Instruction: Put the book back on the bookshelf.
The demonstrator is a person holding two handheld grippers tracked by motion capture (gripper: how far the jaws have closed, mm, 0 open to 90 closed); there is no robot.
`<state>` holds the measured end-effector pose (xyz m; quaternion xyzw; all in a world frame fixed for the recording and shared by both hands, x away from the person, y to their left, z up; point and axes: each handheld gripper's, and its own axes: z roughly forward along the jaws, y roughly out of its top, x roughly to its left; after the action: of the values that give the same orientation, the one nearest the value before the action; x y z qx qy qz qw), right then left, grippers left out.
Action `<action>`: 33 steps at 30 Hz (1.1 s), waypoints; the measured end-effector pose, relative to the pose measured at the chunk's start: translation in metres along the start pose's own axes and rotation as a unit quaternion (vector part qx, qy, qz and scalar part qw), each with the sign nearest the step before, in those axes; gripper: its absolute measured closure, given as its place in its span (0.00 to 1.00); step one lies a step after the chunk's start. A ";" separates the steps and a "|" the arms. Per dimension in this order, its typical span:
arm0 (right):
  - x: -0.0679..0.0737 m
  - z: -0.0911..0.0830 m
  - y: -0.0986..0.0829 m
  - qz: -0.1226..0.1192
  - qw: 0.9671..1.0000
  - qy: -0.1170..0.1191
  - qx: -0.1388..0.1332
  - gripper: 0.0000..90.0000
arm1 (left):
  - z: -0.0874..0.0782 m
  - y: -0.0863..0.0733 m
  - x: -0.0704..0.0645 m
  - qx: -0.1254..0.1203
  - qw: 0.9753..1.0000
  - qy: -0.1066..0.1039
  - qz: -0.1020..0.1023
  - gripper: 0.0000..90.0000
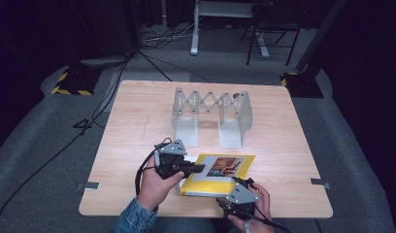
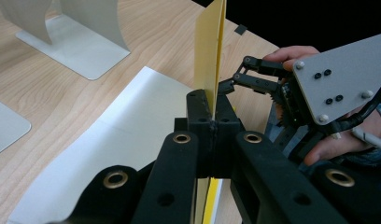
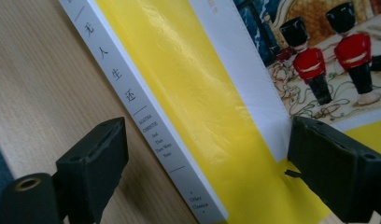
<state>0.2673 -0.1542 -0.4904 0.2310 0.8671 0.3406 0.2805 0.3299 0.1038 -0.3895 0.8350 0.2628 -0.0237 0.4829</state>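
In the high view, a yellow book (image 1: 219, 174) lies near the counter's (image 1: 138, 126) front edge, a metal book rack (image 1: 210, 114) behind it toward the middle. The left tongs (image 1: 198, 168) reach its left edge and the right tongs (image 1: 240, 183) its front edge.

In the left gripper view, the left tongs (image 2: 212, 109) are clamped on the raised cover (image 2: 209, 44).

In the right gripper view, the right tongs (image 3: 205, 161) gape wide around the book's spine (image 3: 146, 123).

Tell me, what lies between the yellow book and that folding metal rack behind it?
Nothing but bare wooden table: in the high view a strip of it separates the yellow book from the metal rack.
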 end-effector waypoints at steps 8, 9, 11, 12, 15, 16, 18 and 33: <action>0.004 0.008 0.001 -0.026 0.999 -0.043 -0.002 0.14 | 0.001 -0.001 -0.003 0.000 1.000 -0.004 -0.001 0.99; 0.005 0.009 0.001 -0.029 0.998 -0.048 -0.002 0.14 | 0.001 -0.001 -0.004 0.001 1.000 -0.005 -0.001 0.99; 0.005 0.011 0.001 -0.032 0.998 -0.057 -0.004 0.14 | 0.002 -0.001 -0.004 0.003 1.000 -0.006 0.002 0.99; 0.005 0.012 0.001 -0.033 0.998 -0.061 -0.004 0.14 | 0.002 -0.001 -0.004 0.004 1.000 -0.007 0.002 0.99; 0.005 0.015 0.001 -0.037 0.997 -0.070 -0.003 0.14 | 0.003 -0.001 -0.003 0.004 1.000 -0.010 -0.003 0.99; 0.005 0.016 0.001 -0.038 0.997 -0.074 -0.002 0.14 | 0.003 -0.002 -0.002 0.005 1.000 -0.011 -0.002 0.99; 0.004 0.017 0.001 -0.036 0.996 -0.080 -0.001 0.15 | 0.003 -0.002 -0.002 0.006 1.000 -0.011 -0.005 0.99; 0.015 0.008 0.009 -0.173 0.981 -0.089 0.019 0.72 | -0.001 -0.006 0.005 -0.009 1.000 0.009 -0.016 0.96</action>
<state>0.2633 -0.1355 -0.4937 0.1125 0.8720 0.2487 0.4064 0.3307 0.1093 -0.3950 0.8262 0.2810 -0.0215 0.4879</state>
